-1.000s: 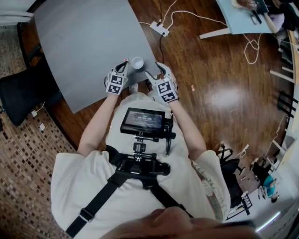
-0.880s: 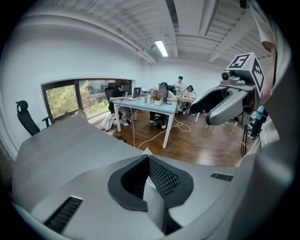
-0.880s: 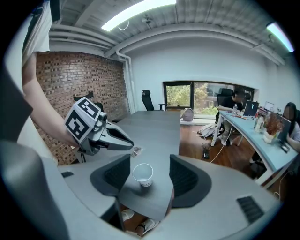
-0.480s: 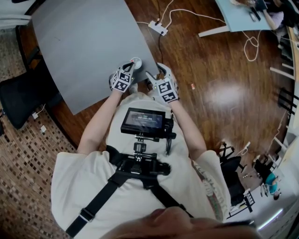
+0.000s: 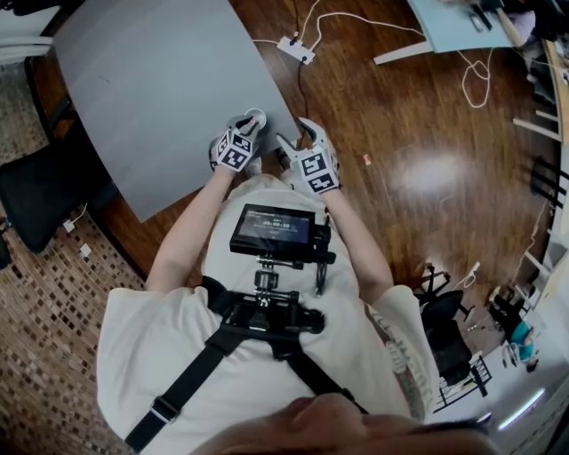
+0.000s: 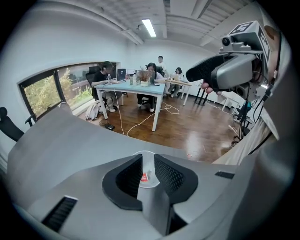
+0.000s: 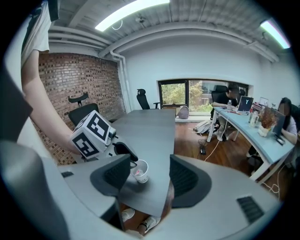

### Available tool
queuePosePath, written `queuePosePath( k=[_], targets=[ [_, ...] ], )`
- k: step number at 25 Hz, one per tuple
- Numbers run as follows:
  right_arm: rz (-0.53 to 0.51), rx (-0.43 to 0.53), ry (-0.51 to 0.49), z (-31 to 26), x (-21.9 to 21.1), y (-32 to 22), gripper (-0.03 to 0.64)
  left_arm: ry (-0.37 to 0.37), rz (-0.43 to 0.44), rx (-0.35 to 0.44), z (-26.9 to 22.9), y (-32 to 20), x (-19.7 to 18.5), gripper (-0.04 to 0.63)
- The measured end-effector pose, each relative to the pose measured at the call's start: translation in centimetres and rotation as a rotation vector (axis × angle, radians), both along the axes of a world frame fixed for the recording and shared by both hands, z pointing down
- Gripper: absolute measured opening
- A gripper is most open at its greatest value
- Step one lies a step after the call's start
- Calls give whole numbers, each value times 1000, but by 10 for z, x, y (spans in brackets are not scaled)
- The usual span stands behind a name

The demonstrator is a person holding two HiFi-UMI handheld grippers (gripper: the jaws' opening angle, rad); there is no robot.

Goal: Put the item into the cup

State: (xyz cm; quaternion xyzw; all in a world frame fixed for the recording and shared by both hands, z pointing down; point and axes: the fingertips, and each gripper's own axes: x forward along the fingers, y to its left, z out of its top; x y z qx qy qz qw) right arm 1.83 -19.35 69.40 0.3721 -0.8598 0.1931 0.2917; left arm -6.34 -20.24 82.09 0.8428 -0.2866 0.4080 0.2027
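A small white paper cup point(image 7: 140, 171) stands near the corner of the grey table point(image 5: 160, 89), close to its edge. My left gripper point(image 5: 250, 122) hovers right over the cup point(image 5: 257, 115), pointing down into it. Its jaws are opening, and through the gap I see the cup's rim point(image 6: 146, 153) and a small red-and-white item point(image 6: 144, 176) lying inside, free of the pads. In the right gripper view the item point(image 7: 139, 172) shows pinkish in the cup. My right gripper point(image 5: 298, 138) hangs open just right of the cup, nothing between its fingers.
The table's corner and front edge run just beside the cup. A power strip point(image 5: 293, 50) with cables lies on the wooden floor. A light-blue desk point(image 5: 453, 22) stands far right, a black chair point(image 5: 36, 187) at left. People sit at a desk point(image 6: 136, 86) across the room.
My left gripper has moved right from beside the cup to directly above it, covering most of it in the head view. The right gripper has stayed put.
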Motion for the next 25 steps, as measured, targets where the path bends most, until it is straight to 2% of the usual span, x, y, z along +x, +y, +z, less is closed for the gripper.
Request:
queuePosePath(
  k=[6, 12, 16, 19, 25],
  targets=[
    [13, -7, -5, 3, 9, -1, 278, 11, -26, 12, -6, -6, 6, 80],
    [26, 17, 1, -7, 2, 7, 278, 127, -115, 5, -37, 0, -4, 94],
    [44, 36, 11, -20, -16, 23, 278, 205, -171, 29, -72, 14, -35, 102],
    [60, 70, 10, -37, -26, 31, 278, 294, -212, 57, -104, 25, -54, 114],
    [120, 87, -10, -38, -7, 36, 278, 395, -239, 104, -135, 33, -53, 127]
  ],
)
